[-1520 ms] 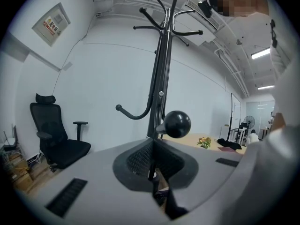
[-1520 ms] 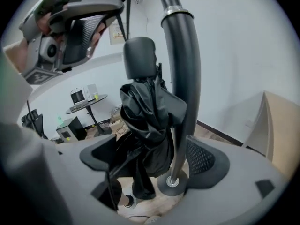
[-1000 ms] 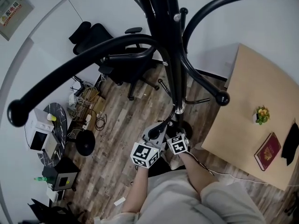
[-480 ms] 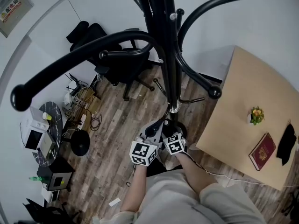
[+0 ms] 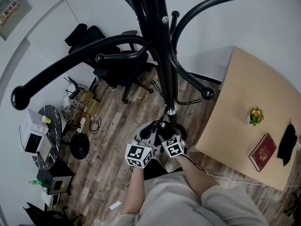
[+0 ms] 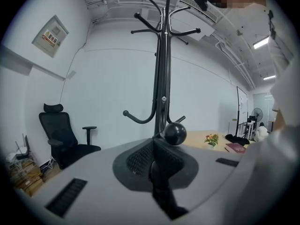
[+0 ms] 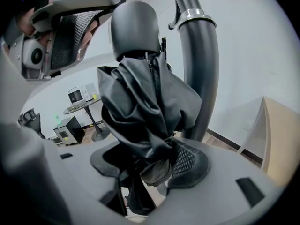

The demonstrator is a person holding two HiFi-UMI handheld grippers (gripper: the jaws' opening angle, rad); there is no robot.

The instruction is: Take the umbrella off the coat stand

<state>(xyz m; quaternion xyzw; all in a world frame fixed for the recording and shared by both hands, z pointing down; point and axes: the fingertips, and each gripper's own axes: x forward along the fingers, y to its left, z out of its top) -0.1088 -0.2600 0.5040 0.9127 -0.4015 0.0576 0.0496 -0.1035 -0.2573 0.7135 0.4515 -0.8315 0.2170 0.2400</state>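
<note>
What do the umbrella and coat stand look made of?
The umbrella: thin dark fabric, matte, probably nylon or polyester; it creases and folds softly. The coat stand: likely metal tube, black semi-gloss paint; smooth highlights, and a bright chrome-looking ring around it.

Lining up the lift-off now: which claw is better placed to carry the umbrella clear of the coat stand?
Right, probably. The right claw grips the folded umbrella beside the coat stand. The left claw is shut, facing the stand, with no umbrella seen between its jaws.
</note>
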